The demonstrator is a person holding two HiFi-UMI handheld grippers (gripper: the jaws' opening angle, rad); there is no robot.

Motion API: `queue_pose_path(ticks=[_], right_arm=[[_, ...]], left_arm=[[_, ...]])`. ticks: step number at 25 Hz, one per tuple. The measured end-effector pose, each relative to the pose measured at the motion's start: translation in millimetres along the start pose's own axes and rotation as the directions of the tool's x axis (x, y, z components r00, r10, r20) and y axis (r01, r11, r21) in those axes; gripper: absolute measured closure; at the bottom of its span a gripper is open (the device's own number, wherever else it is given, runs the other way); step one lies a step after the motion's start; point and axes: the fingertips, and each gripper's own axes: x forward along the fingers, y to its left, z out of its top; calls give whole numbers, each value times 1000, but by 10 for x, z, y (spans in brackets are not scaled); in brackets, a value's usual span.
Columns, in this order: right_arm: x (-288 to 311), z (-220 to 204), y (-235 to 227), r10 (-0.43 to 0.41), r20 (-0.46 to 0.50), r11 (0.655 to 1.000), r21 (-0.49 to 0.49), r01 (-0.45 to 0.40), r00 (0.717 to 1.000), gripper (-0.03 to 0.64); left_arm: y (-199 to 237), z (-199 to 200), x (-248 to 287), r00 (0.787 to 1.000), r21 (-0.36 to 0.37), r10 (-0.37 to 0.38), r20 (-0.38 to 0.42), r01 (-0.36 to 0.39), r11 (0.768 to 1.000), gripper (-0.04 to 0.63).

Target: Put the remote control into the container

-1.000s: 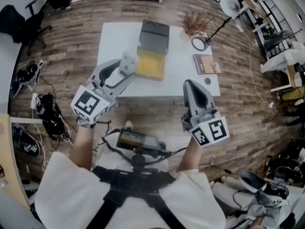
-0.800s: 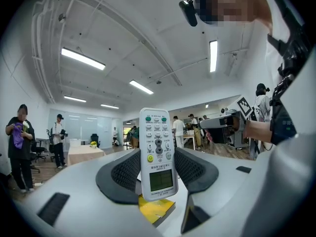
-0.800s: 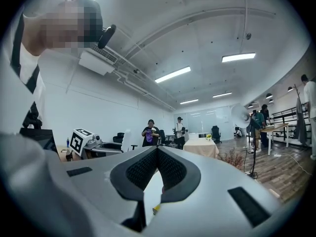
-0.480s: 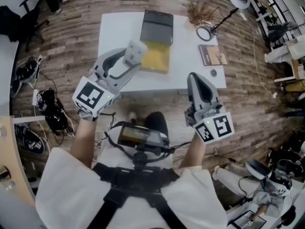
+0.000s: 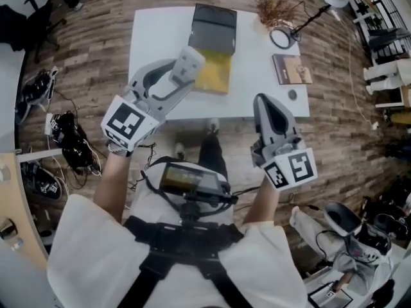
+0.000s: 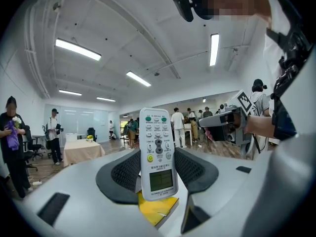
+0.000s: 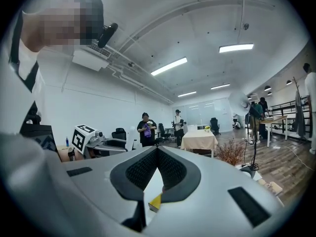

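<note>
In the head view my left gripper [image 5: 184, 69] is shut on a white remote control [image 5: 187, 64], holding it over the near edge of the white table [image 5: 154, 37]. The container [image 5: 215, 43], a box with a dark far half and a yellow near half, lies just right of the remote. The left gripper view shows the remote [image 6: 158, 152] upright between the pads, buttons facing the camera, the yellow half [image 6: 155, 209] below it. My right gripper [image 5: 262, 102] hangs in front of the table, shut and empty; its pads [image 7: 170, 169] meet at the tip.
On the table's right side stand a ring lamp [image 5: 282, 37], a dried plant [image 5: 273, 6], a brown book [image 5: 294, 69] and a small round object [image 5: 293, 95]. Cables and shoes [image 5: 70, 146] lie on the wooden floor at left. People stand far back in the room.
Both grippers have shifted a little forward toward the table, the remote still held in the left one. The remote now sits closer to the container's yellow half.
</note>
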Motion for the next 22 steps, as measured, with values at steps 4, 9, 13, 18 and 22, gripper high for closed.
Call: queue_pose_path(ticks=[4,9,13,18,22], right_arm=[[105,-64,-98,16,-11,1000,3,-16,1000,614],[279,-70,-327,26,-26,1000,14,-25,999,614],[415,-87,-541,26,-42,999,27,-24,999,614],[531,-178,-758,27,-67,999,40,-25,997,614],[611,-259,-943,31,-88,998,54,-26,996,614]], left_arm=[[33,-33,141,1000,7,-1,-13,1,1000,362],[169,-43,380,999,3,4,-33,-4,1000,362],[289,-98,606,998,-9,3,-58,-4,1000,362],[398,-276,886,996,-15,13,-90,-15,1000,362],[444,-383,1092,993,-16,12,-119,-14,1000,362]])
